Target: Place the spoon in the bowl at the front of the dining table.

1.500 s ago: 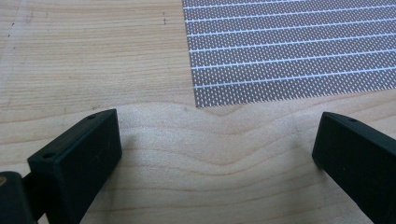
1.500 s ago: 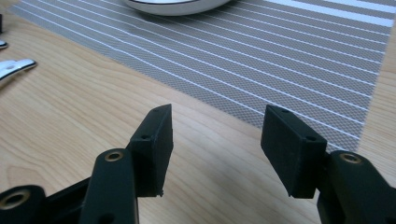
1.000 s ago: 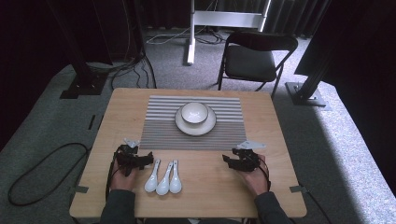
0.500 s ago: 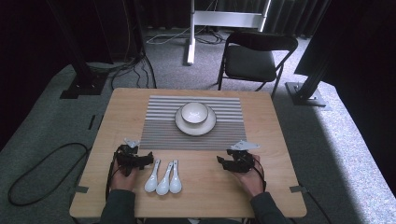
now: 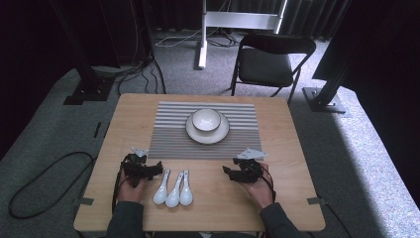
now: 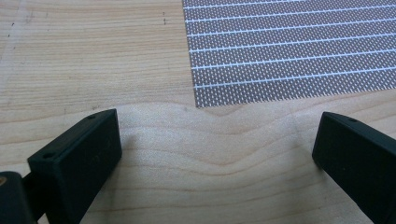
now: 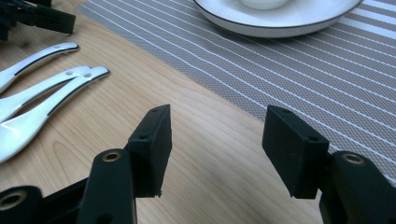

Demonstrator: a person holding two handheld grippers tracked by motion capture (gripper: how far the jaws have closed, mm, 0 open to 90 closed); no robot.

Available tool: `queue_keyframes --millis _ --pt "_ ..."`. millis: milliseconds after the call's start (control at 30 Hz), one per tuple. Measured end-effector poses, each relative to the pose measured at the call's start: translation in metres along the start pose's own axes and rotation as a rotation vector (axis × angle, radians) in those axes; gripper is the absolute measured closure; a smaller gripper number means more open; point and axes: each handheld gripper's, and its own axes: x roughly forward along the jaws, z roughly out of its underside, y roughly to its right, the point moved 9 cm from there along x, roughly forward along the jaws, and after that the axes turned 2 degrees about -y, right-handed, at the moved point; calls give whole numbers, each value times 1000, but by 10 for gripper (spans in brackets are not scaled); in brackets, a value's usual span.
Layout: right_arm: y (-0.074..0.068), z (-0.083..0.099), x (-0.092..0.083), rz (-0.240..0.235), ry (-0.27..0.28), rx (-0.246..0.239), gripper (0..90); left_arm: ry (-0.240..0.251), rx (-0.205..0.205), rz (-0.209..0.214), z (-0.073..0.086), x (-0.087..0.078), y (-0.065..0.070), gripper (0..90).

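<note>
**Q:** Where do things stand?

**Me:** My right gripper (image 5: 229, 172) hangs low over the pale wooden table (image 5: 287, 148), jaws parted wide and holding nothing. My left gripper (image 5: 157, 167) sits just left of the spoons, jaws spread wider and also empty. Three white ceramic soup spoons (image 5: 173, 187) lie side by side between my hands, bowls toward me, handles toward the grey striped woven placemat (image 5: 168, 134). On the mat a small white bowl (image 5: 206, 119) sits in a white round plate (image 5: 220, 134).

**Q:** Best way into the pickup?

**Me:** I judge the right gripper should go for the nearest spoon, the rightmost. Straddle the handle near its tip, where it stands clear of its neighbour, and close gently: glazed ceramic will likely slip.

**Q:** What can't you make out?

**Me:** Whether the two right-hand spoons touch at the handle tips; in the right gripper view (image 7: 77, 74) they look pressed together. That view cuts off the spoon bowls and the plate's far rim.
</note>
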Motion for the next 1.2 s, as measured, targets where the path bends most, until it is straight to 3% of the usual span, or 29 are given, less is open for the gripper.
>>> queue_keyframes --millis 700,1200 --pt "-32 -21 13 -39 5 -70 419 1 -1 0 0 0 0 17" --pt "-49 -25 23 -71 2 -84 419 1 -1 0 0 0 0 17"
